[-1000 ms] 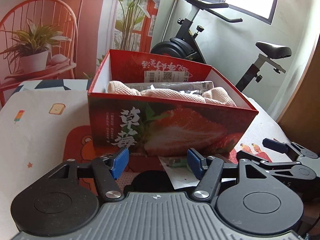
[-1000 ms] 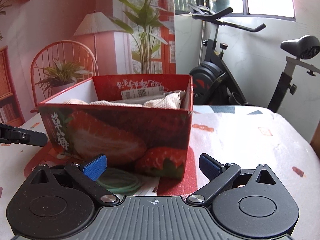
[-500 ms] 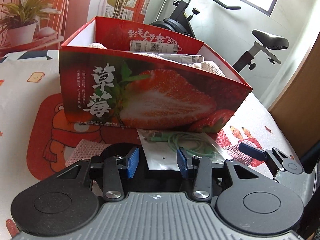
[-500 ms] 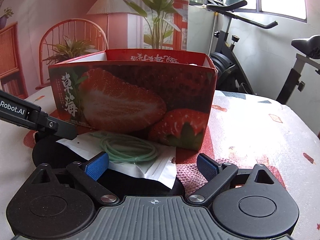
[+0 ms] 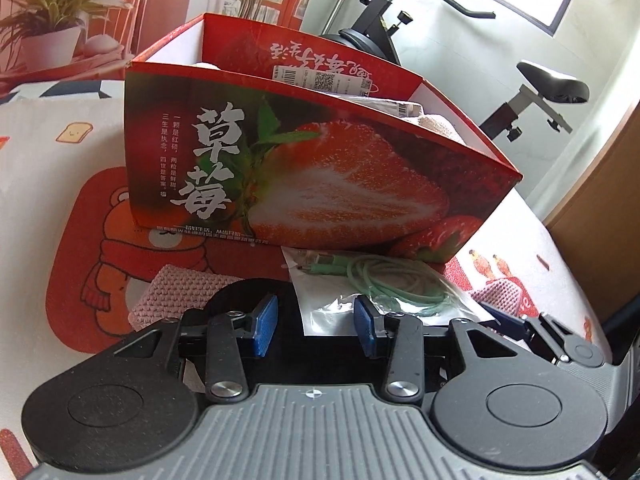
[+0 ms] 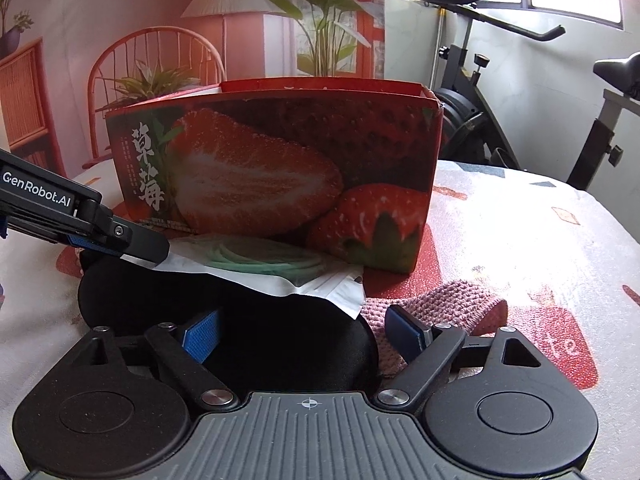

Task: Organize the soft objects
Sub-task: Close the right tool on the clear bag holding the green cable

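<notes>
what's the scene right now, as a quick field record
box: strawberry box upright on the table, cloths showing inside
cable: green cable in clear bag in front of the box
black pad: black round pad partly under the bag
knit: pink knit cloth beside the pad
left gripper: open, over the bag's edge
right gripper: open, over the pad

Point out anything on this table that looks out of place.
The clear bag with a coiled green cable lies askew atop a black round pad in front of the strawberry box, a hard item among knitted cloths.
</notes>
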Available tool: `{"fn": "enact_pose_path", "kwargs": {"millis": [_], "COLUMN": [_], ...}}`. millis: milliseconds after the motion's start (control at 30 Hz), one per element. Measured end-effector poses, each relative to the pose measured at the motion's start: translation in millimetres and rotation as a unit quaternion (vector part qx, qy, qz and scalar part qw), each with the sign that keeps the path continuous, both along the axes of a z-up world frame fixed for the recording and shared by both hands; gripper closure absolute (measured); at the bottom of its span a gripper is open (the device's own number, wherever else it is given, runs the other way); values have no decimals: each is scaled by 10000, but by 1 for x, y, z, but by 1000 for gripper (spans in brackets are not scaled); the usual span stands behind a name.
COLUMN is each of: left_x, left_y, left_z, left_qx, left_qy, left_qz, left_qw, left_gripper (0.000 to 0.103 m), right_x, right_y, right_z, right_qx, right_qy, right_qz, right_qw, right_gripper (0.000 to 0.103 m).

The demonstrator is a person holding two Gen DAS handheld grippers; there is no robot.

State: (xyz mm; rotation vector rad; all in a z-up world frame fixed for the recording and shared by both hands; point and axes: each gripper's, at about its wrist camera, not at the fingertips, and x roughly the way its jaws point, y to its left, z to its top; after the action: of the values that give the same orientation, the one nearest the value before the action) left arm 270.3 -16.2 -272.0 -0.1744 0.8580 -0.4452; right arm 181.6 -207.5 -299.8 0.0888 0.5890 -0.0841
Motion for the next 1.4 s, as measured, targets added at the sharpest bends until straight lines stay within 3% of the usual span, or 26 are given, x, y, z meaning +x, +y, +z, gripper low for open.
{"fn": "enact_pose_path", "kwargs": {"millis": [167, 433, 733, 900, 1100, 1400], "left_x": [10, 5, -5, -4, 1, 18], "left_y": [4, -13, -10, -9, -4, 7], "left_z": [-1, -9, -17, -18, -18, -13], "left_qx": [-221, 275, 246, 206, 90, -385], "left_qy": [211, -9, -166, -126, 6, 520], "left_qz": [85, -105, -121, -119, -107, -9], "left_qw": [9995, 9996, 9995, 9996, 9999, 9979], "left_gripper": [59, 59, 58, 58, 58, 58], "right_x": [-8, -20, -24, -9, 19, 21], "right_y": [-11, -27, -43, -51, -58, -62], "right_z": [3, 8, 7, 12, 6, -4], "right_qx": [351, 909, 1268, 1528, 1835, 2107], "right_qy": [-160, -453, -601, -410, 107, 143], "right_qz": [95, 214, -144, -188, -139, -91], "right_qw": [9992, 9946, 9900, 9872, 9829, 9774], "right_gripper": [20, 19, 22, 38, 39, 39]}}
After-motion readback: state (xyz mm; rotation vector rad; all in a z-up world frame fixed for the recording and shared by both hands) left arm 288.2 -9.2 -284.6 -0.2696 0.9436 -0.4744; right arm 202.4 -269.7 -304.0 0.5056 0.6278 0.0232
